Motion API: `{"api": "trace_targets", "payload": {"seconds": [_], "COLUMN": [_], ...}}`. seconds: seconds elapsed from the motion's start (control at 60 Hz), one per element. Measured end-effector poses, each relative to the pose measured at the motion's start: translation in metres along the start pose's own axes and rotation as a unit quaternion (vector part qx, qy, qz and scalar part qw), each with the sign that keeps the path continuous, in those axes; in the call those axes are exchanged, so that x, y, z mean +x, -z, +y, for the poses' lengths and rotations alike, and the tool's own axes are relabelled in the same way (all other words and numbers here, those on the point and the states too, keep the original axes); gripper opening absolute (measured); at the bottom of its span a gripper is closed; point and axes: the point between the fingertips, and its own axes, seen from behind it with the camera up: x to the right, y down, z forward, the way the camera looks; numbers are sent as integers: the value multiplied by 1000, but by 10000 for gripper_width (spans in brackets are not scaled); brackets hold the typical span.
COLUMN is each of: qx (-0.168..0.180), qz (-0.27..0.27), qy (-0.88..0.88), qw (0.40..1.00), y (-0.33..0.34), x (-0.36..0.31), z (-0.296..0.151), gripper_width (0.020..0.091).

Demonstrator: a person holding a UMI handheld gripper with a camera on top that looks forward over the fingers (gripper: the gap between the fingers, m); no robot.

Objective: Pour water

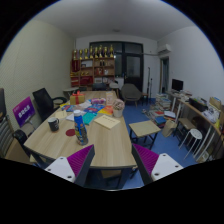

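A long wooden table (100, 140) runs away from the gripper (112, 160) toward twelve o'clock. On it, well ahead at about eleven o'clock, a blue bottle (80, 125) stands upright, with a dark cup (54, 124) beside it at nine o'clock. The fingers are spread wide and hold nothing.

Across the middle of the frame the worktop (105, 140) is pale wood. On its left part stands a blue can (80, 127) with a red patch. At the bottom of the frame the gripper (113, 165) shows magenta pads (82, 158) on white fingers. Lower right, the floor (170, 158) is blue. Walls are off-white.
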Motion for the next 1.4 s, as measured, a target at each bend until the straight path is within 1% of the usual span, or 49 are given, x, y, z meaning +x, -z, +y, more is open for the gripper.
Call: {"api": "trace_targets", "payload": {"seconds": [0.067, 0.1, 0.117, 0.217, 0.233, 0.267, 0.283, 0.3, 0.333, 0.4, 0.483, 0.617, 0.767, 0.817, 0.933, 1.0, 1.117, 1.217, 1.25, 1.3, 1.4], "qx": [-2, 3, 6, 27, 31, 36, 38, 41, 44, 44, 45, 46, 60, 60, 54, 54, 56, 69, 75, 80, 102], "qz": [15, 18, 22, 23, 22, 27, 25, 29, 31, 36, 28, 7, -21, -27, -12, -12, -29, -25, -24, -12, 1], "qy": [-1, -4, -5, -13, -13, -13, -14, -12, -9, -4, -1, 12, 23, 15, 31, 29, 6, -2, -7, -15, -22], "qw": [1000, 1000, 1000, 999, 999, 999, 999, 999, 998, 998, 999, 999, 998, 998, 998, 998, 998, 997, 997, 997, 995], "y": [2, 3, 7, 10, 9, 10, 8, 10, 9, 2, -12, -58, -138, -170, -235, -265, -303, -325, -329, -336, -337], "x": [4, 4, -20, -44, -39, -55, -41, -56, -63, -75, -91, -118, -163, -172, -177, -176, -192, -197, -199, -194, -195], "z": [-1, -4, -4, -14, -16, -17, -19, -17, -16, -13, -10, 1, 7, 10, 20, 23, 21, 15, 10, 8, 5], "gripper_width": [820, 821, 822, 822, 818, 815, 811, 810, 807, 808, 807, 808, 804, 796, 795, 793, 795, 797, 786, 598, 592]}}
